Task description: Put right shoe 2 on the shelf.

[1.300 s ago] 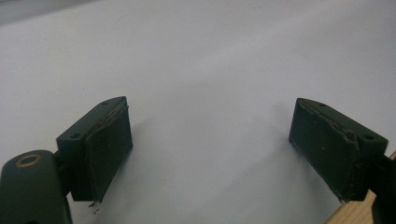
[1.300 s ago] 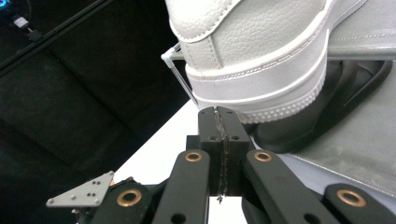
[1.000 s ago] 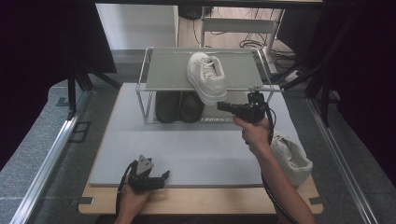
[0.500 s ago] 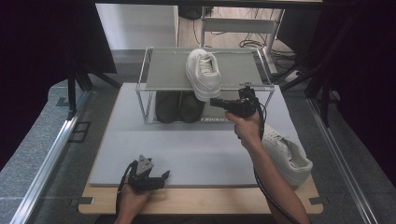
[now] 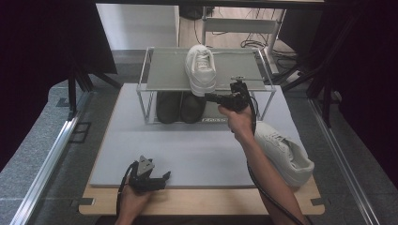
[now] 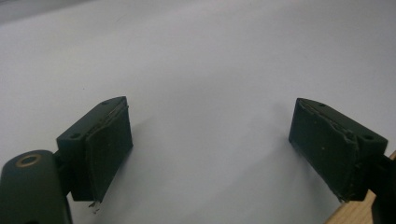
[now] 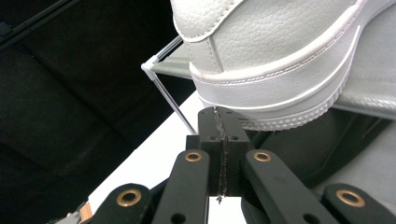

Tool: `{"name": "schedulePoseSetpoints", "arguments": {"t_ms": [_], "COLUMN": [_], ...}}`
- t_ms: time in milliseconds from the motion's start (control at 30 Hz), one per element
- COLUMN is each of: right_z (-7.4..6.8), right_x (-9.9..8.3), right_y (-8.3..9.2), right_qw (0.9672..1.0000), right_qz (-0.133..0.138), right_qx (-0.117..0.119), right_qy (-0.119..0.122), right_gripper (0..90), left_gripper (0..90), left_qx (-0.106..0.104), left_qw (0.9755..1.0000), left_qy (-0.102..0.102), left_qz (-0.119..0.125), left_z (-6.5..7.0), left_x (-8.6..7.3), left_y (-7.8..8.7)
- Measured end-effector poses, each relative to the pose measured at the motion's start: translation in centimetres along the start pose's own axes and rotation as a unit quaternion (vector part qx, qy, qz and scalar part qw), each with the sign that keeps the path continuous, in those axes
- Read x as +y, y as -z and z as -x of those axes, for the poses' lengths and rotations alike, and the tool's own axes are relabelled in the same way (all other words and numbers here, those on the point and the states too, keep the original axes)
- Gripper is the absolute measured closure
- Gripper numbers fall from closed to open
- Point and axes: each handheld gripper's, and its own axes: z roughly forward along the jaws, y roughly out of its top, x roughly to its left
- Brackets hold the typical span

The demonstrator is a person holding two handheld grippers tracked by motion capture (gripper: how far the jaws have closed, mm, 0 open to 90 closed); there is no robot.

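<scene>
— Starting at the lower left of the high view: what is the left gripper [image 5: 165,176] doing?

— It rests on the grey mat [image 5: 197,154] with its jaws spread wide and nothing between them.

— And towards the middle?

— The right gripper [image 5: 208,97] has its jaws pressed together, empty. Its tips sit just under the heel of the white sneaker [image 5: 201,69], at or nearly at the sole; I cannot tell if they touch.

— Where does that sneaker lie?

— On the top shelf of the shoe rack [image 5: 164,70], upper centre, heel overhanging the front edge. It has pebbled white leather, a smooth heel band and a ribbed sole.

— Further right?

— A second white sneaker [image 5: 284,152] lies at the mat's right edge.

— Any writing?

— A small label [image 5: 213,120] on the rack's lower rail, too blurred to read.
</scene>
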Motion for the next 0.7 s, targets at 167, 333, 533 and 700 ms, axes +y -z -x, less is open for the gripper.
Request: {"name": "schedulePoseSetpoints", "arguments": {"t_ms": [167,333,533,700], "right_z": [-0.1,-0.2,-0.5,-0.7], "right_x": [0.4,0.6,0.9,1.1], "right_y": [-1.0,-2.0,-3.0,-3.5], "right_qw": [1.0,1.0,0.9999,0.9998], "right_qz": [-0.004,-0.004,-0.005,-0.006], "right_qx": [-0.002,-0.002,-0.004,-0.008], "right_qy": [0.002,0.003,0.008,0.014], "right_gripper": [89.6,89.6,89.6,89.6], "left_gripper": [13.0,13.0,13.0,13.0], "left_qx": [0.0,0.0,0.0,0.0], "left_qw": [1.0,1.0,1.0,1.0], "left_qy": [0.0,0.0,0.0,0.0], "left_qz": [-0.001,-0.001,-0.001,-0.001], "left_z": [0.0,0.0,0.0,0.0], "left_x": [0.0,0.0,0.0,0.0], "left_y": [0.0,0.0,0.0,0.0]}}
